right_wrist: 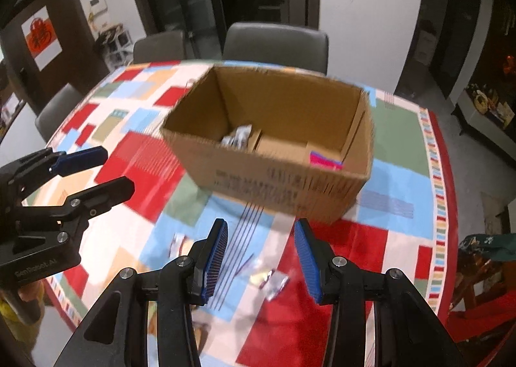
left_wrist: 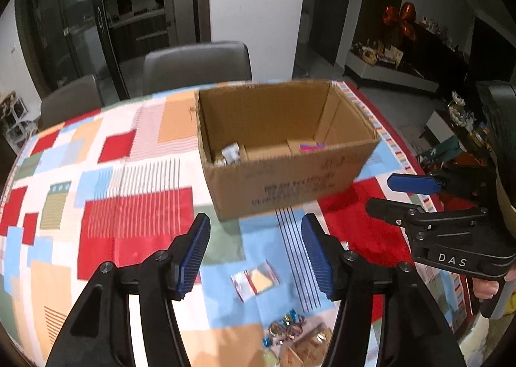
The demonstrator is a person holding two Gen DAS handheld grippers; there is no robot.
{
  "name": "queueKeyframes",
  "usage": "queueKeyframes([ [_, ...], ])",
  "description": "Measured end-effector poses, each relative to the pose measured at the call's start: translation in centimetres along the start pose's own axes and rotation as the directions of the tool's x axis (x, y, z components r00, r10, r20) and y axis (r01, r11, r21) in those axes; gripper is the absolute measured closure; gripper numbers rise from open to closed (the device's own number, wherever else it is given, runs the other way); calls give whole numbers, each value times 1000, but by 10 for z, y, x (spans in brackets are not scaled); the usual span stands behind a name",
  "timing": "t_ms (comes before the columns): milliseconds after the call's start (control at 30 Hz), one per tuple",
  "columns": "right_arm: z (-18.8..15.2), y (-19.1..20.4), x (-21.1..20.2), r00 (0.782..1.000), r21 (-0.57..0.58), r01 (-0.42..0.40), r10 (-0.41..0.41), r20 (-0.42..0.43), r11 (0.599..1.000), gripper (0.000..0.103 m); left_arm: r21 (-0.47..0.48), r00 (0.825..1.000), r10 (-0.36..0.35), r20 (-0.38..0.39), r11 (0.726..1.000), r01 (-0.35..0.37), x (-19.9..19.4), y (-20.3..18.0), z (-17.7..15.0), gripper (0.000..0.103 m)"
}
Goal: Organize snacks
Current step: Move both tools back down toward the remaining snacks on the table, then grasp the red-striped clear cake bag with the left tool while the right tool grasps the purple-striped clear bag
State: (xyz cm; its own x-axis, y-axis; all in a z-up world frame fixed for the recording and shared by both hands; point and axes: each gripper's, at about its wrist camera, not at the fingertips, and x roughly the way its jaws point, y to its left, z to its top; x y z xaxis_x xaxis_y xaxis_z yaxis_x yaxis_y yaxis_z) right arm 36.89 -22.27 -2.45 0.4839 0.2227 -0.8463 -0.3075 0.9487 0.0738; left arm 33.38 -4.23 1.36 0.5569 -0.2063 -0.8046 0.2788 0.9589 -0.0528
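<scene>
Left gripper [left_wrist: 255, 252]: it hangs above the near part of the desk, tilted down; its jaws stand apart with nothing between them, and the cloth shows through the gap.
Desk [left_wrist: 135, 215]: covered by a patchwork cloth of red, blue, orange, green and white blocks.
Clear packet [left_wrist: 254, 280]: a small see-through bag with a yellow piece inside, lying flat on the cloth below and between the left gripper's blue pads, touching neither.
Foil sweets [left_wrist: 285, 328]: a small heap of shiny blue and gold wrapped pieces at the near edge of the left wrist view, beside some tan wrapped snacks [left_wrist: 309, 347].
Cardboard box [left_wrist: 283, 147]: open at the top, standing on the desk beyond both grippers, with printed text on its near wall.
Box contents: a white and silver packet [left_wrist: 230, 152] in the left corner and a pink and purple packet [left_wrist: 311, 147] toward the right, well apart from each other.
Right gripper [right_wrist: 260, 259]: held above the desk just short of the box; its jaws are partly open and hold nothing.
Small packet [right_wrist: 272, 281]: a blurred clear wrapper on the cloth under the right gripper's gap, not touched.
Chairs [left_wrist: 196, 65]: grey, at the far side of the desk.
</scene>
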Motion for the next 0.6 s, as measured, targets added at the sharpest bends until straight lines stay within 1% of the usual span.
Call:
queueKeyframes([
  [233,-16,0,23,993,14,-27,28,-117,1000,59,-41,995,-20,-101,999,15,18,1,-20,42],
  [467,-32,-3,47,978,44,-45,53,-200,998,59,-90,980,-52,-193,995,35,44,4,-35,41],
  [500,-34,-4,51,976,50,-49,58,-209,998,58,-96,976,-58,-209,995,38,49,5,-36,41],
  [533,-36,-5,54,974,54,-51,62,-216,997,54,-101,974,-62,-219,994,40,52,5,-37,41],
  [567,-38,-6,59,971,62,-52,65,-229,997,48,-106,970,-68,-234,993,44,57,5,-38,41],
  [600,-39,-6,61,970,63,-52,65,-235,997,46,-114,966,-75,-248,992,47,62,5,-40,41],
])
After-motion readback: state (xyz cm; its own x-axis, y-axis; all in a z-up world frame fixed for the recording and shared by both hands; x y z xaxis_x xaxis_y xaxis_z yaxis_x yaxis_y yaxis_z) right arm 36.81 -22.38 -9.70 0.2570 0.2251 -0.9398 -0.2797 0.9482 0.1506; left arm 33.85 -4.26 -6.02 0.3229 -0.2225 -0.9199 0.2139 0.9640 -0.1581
